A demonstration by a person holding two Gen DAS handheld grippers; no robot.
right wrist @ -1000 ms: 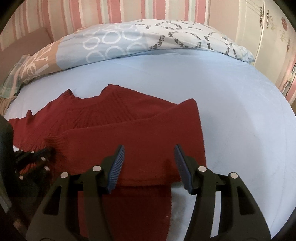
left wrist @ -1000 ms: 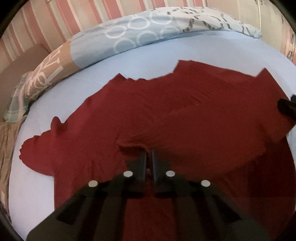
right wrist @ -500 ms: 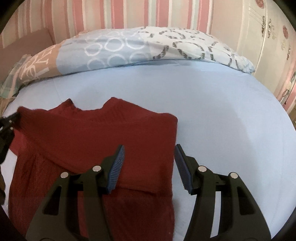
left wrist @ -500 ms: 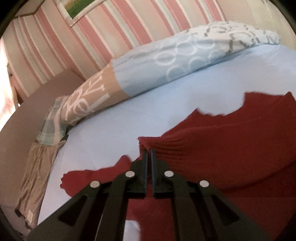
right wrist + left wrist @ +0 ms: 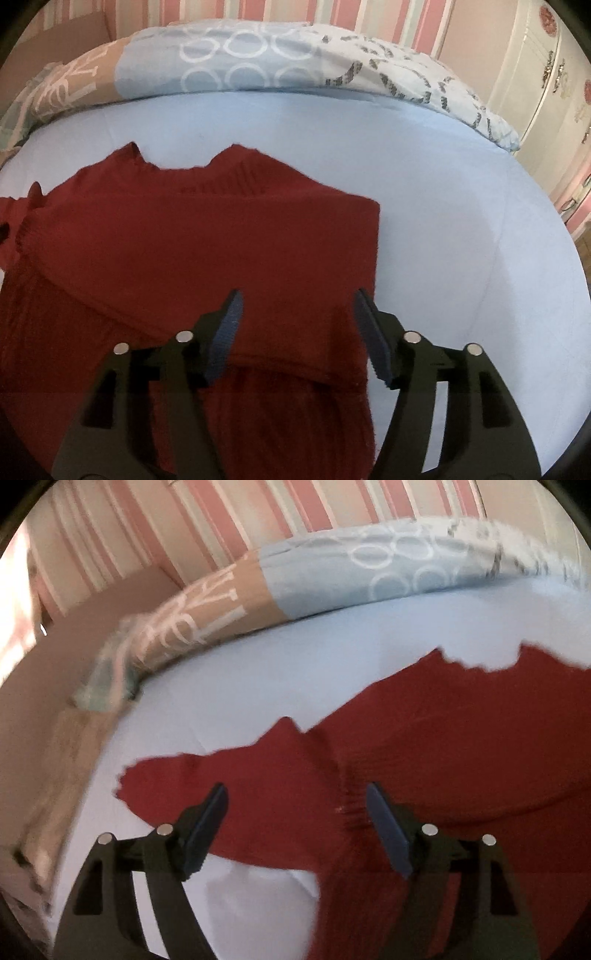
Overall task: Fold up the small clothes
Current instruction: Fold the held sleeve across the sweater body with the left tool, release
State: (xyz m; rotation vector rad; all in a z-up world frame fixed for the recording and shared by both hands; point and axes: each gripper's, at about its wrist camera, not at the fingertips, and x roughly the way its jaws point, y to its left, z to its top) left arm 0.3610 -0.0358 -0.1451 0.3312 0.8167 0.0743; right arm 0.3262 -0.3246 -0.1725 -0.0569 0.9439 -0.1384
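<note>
A dark red knit sweater [image 5: 207,251] lies flat on the light blue bed sheet [image 5: 424,206]. Its right sleeve is folded across the body, with the ribbed cuff [image 5: 351,808] lying near the left side. The left sleeve [image 5: 207,775] still stretches out to the left on the sheet. My left gripper [image 5: 295,805] is open and empty, just above the sweater near the cuff. My right gripper [image 5: 295,314] is open and empty, hovering over the folded right edge of the sweater.
A folded patterned duvet [image 5: 258,62] lies along the far side of the bed, also in the left wrist view [image 5: 351,576]. A striped pink wall stands behind it. A white wardrobe [image 5: 546,85] is at the right. The bed's left edge [image 5: 74,760] drops off.
My left gripper carried the sleeve cuff across the sweater to the left, then opened and let it go. The right gripper stayed open and shifted slightly.
</note>
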